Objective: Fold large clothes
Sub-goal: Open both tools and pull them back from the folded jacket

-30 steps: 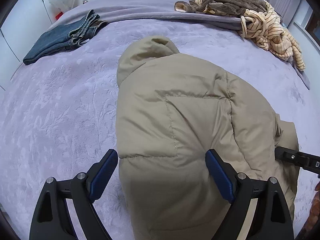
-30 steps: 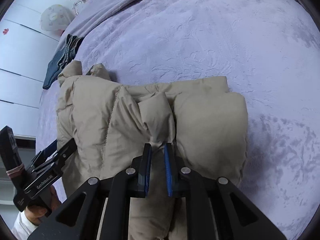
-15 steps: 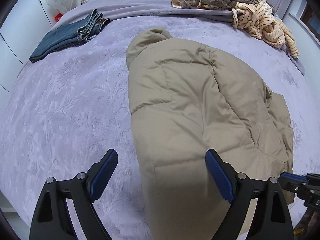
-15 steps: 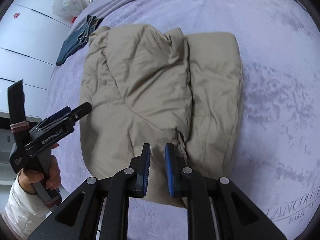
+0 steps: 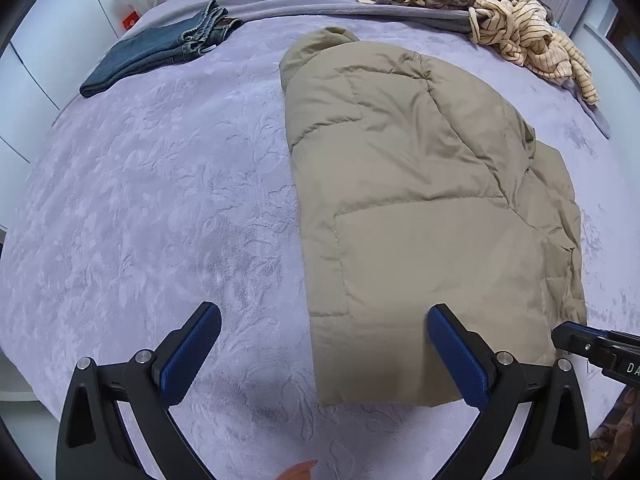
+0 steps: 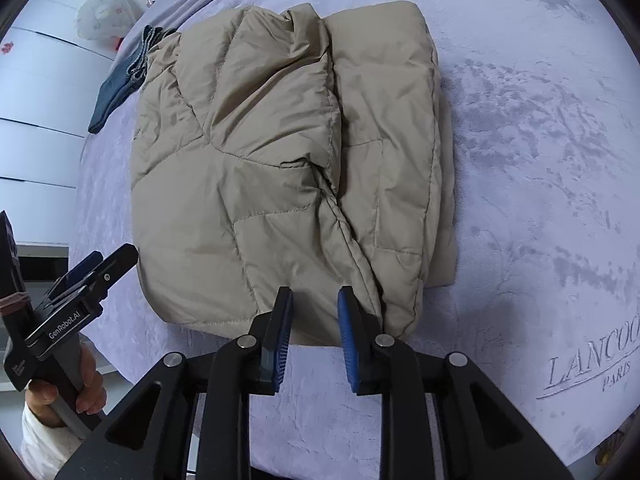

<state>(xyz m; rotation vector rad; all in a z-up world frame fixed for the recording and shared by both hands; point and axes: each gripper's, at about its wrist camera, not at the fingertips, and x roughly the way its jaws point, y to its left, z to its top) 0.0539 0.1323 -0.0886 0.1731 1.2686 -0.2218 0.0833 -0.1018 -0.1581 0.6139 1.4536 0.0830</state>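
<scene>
A beige puffer jacket (image 5: 420, 208) lies folded on the lilac bed blanket (image 5: 160, 220), its hood toward the far side. My left gripper (image 5: 324, 314) hovers over the jacket's near left corner. Its jaws are opening wide and its pads touch nothing. In the right wrist view the jacket (image 6: 280, 152) shows a sleeve fold running down its middle. My right gripper (image 6: 315, 294) sits at the near hem. Its jaws are opening, and the hem lies just beyond the blue pads, not pressed. A hand (image 6: 84, 388) holds the left gripper (image 6: 100, 272) at the jacket's left.
Folded blue jeans (image 5: 160, 52) lie at the far left of the bed. A heap of striped and brown clothes (image 5: 500, 12) sits at the far right. White cupboard doors (image 6: 32, 100) stand past the bed's left edge. The right gripper's tip (image 5: 580, 344) shows at the jacket's right.
Both grippers drew back toward the bed's near edge, so the whole jacket now shows lying flat. The right gripper let go of the pinched fold and its jaws parted. The left jaws widened.
</scene>
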